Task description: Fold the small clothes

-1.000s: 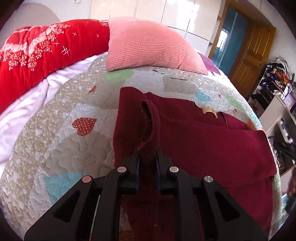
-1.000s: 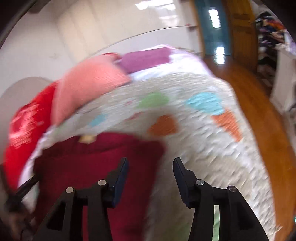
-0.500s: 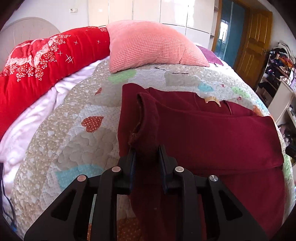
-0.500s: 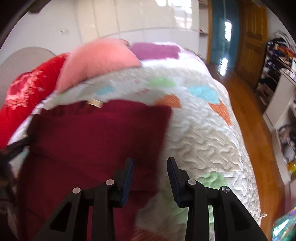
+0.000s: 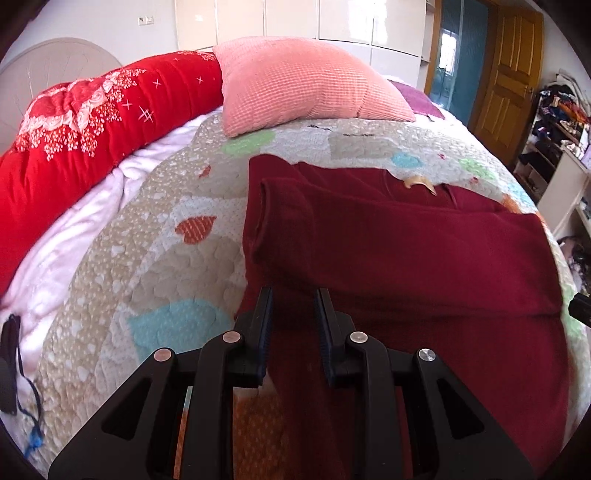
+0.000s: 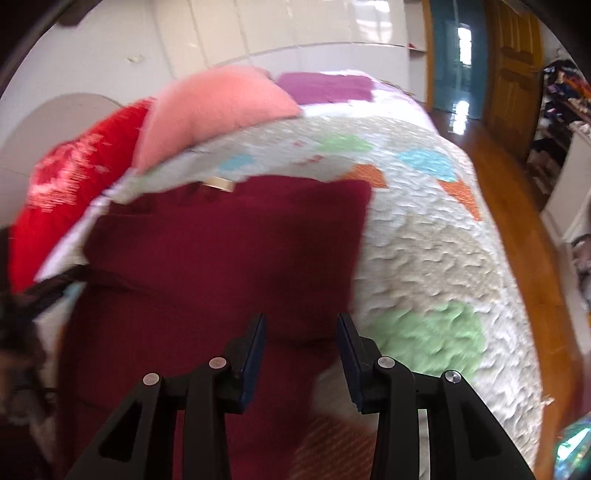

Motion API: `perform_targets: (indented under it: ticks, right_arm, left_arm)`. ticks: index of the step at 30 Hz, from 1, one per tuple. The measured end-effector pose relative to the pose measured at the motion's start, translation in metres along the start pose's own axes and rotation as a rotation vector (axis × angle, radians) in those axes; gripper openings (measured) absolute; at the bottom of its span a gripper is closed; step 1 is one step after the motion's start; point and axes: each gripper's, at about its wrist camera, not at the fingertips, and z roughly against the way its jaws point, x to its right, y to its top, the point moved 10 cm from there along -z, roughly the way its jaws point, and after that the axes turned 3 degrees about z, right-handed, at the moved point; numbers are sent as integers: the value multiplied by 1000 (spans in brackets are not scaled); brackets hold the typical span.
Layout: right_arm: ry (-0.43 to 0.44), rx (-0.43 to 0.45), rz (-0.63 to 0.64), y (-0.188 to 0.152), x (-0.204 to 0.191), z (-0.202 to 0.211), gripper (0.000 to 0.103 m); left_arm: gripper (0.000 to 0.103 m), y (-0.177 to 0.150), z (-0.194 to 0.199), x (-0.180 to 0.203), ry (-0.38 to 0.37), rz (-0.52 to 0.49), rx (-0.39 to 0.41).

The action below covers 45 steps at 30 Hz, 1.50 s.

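Your left gripper point(image 5: 292, 314) just let go of the sleeve, fingers released. Right gripper point(image 6: 301, 334) is opening, empty, over the maroon top point(image 5: 406, 258) at 6 o'clock, so that fold's done.

Dark red knitted garment point(image 5: 406, 258) flat on patchwork quilted bed point(image 5: 155, 236), pink ribbed pillow point(image 5: 306, 81) beyond it, red floral duvet point(image 5: 81, 125) far left.

Bright daylight throughout; glare on glossy wardrobe doors point(image 5: 332, 22) far beyond the claw. Left view sharp, right view motion-blurred. Fisheye bending, dark vignetted corners.
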Motion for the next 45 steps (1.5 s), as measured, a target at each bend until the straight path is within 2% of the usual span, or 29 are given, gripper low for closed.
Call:
perform_targets:
  ticks: [2,5,7,8,9,12,14,16,19,21,23,24,25,27,30,33,34,36,38,41,42,44,45]
  right_arm:
    - [88,29,5,-4,-18,19,50]
    - [241,57,35,-16,-52,48,52]
    - [329,47,62,-29,-72,62,52]
    - [358,37,84,-37,-82,68,52]
    - [350,32,100,-44,-87,71,52]
    - [247,22,78,-65,-78,71,53]
    - [253,-6,10,-81,-67,66,53]
    - [228,-45,-42,-96,-53,57,53]
    - [165,-87,-78,-118,-30,47,53]
    - [172,-103,-108,-128,-22,40,53]
    - [204,-76,-122,-130,-25,40,52]
    - [218,-63,-122,-130,-27,39,42]
    - [226,-64,-115,-130,-31,35,26]
    - [191,-64,-68,-130,-34,32,8]
    - [171,-62,-21,-127,-33,36,7]
    - [20,-44,54,-120,-14,44,5]
    - [7,-43,43,-119,-9,44,4]
    - [24,-56,12,-120,-5,38,4]
    - [-1,-57,40,-120,-6,37,4]
    - [32,-31,28,-112,-6,53,4]
    - [54,-24,29,-111,-9,59,7]
    - [103,-44,9,-115,-14,66,42]
    - [114,-57,-10,-120,-14,67,66]
  left_arm:
    - [22,-9,9,-2,-28,9,-11]
    - [22,-27,27,-11,-84,42,-46]
    - [40,-42,42,-19,-123,69,-63]
    - [59,-49,50,-23,-137,89,-62]
    - [65,-54,57,-26,-153,105,-59]
    - [65,-75,73,-30,-186,130,-81]
    - [65,-88,80,-26,-213,142,-98]
    - [65,-104,84,-16,-239,117,-131]
    - [65,-121,86,-7,-233,74,-145]
    - [65,-129,86,-2,-231,64,-153]
    - [65,-134,84,-1,-231,77,-167]
    - [65,-135,85,-1,-235,87,-171]
    - [65,-136,85,-1,-236,92,-173]
    - [65,-138,89,-5,-225,92,-169]
    - [65,-136,99,-12,-222,93,-157]
    - [65,-139,109,-19,-226,97,-145]
    - [65,-140,111,-20,-228,98,-144]
    - [65,-145,113,-21,-239,101,-154]
    - [65,-152,114,-20,-239,89,-170]
    - [65,-157,118,-21,-229,70,-168]
    - [65,-158,119,-21,-231,72,-167]
    - [65,-159,121,-20,-246,76,-169]
    - [65,-160,123,-18,-254,74,-170]
